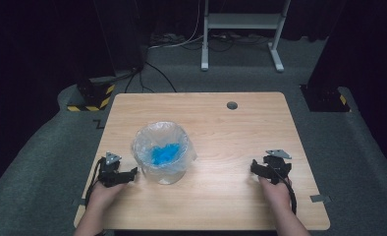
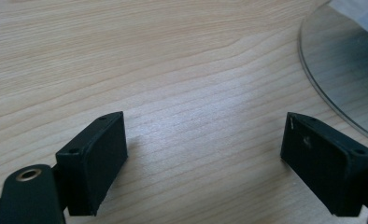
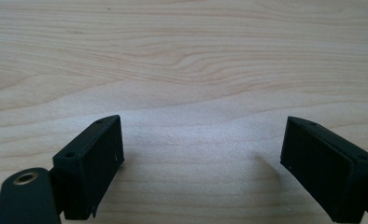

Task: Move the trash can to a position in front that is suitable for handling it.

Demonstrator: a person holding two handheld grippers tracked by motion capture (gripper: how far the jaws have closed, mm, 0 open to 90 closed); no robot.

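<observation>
Clear bin point(image 1: 163, 153) w/ clear plastic liner, upright, just left of table point(image 1: 221, 142) centre; something blue point(image 1: 165, 153) inside at bottom. Left gripper point(image 1: 132, 173) at bin's 8 o'clock, just beside its base, jaws wide apart, empty, low over wood; bin's curved clear wall point(image 2: 345, 79) at 2 o'clock in left gripper view. Right gripper point(image 1: 254, 166) at bin's 3 o'clock, well apart, jaws wide, empty, over bare wood. Round grommet hole point(image 1: 232, 105) near table's far edge, 12 o'clock. Grey carpet point(image 1: 44, 147) around.
</observation>
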